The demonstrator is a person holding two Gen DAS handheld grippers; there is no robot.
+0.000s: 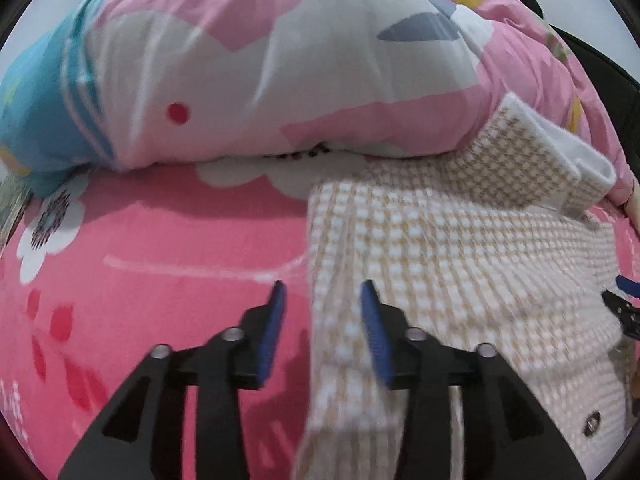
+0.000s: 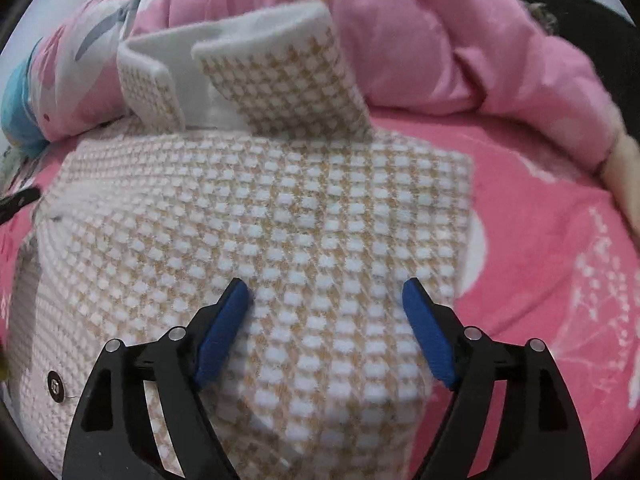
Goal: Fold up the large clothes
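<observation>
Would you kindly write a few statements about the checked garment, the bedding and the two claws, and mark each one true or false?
1. The checked garment lies on a pink floral sheet. True.
2. The left claw is clamped on the garment's edge. False: its blue pads stand apart, with the edge between them but not pinched.
3. The right claw is open above the garment. True.
4. The collar lies flat and folded down. False: it stands up against the bunched quilt.
5. A dark button shows on the garment. True.
6. The quilt is plain white. False: it is mostly pink with white, grey and blue patches.
</observation>
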